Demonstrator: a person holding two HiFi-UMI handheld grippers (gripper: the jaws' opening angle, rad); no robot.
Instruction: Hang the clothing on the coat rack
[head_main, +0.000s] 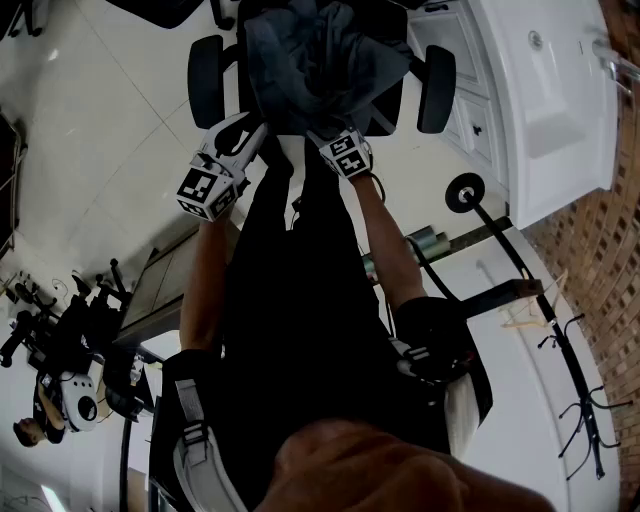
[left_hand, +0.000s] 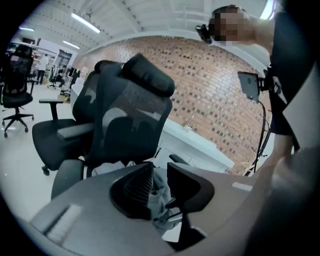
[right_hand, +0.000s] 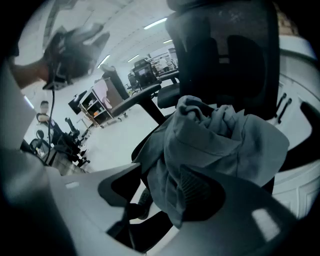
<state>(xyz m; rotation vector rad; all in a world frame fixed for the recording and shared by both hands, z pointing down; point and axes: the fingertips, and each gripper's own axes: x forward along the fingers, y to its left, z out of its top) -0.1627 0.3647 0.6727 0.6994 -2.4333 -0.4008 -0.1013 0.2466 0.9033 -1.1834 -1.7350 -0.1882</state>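
Observation:
A grey garment (head_main: 310, 60) lies bunched on the seat of a black office chair (head_main: 205, 80) at the top of the head view. My left gripper (head_main: 255, 138) reaches into its near left edge. In the left gripper view, this gripper (left_hand: 160, 186) is shut on a fold of the grey cloth (left_hand: 161, 196). My right gripper (head_main: 330, 140) sits at the garment's near right edge. In the right gripper view, its jaws (right_hand: 160, 192) stand wide. The cloth (right_hand: 220, 140) drapes over the right pad (right_hand: 200, 192), and a dark gap separates it from the left jaw.
A black coat rack (head_main: 560, 350) with hooks stands at the right, with a wooden hanger (head_main: 528, 318) beside it. A white cabinet (head_main: 560, 100) runs along the brick wall. The chair's armrests (head_main: 436, 88) flank the garment. Other chairs and equipment stand at the lower left.

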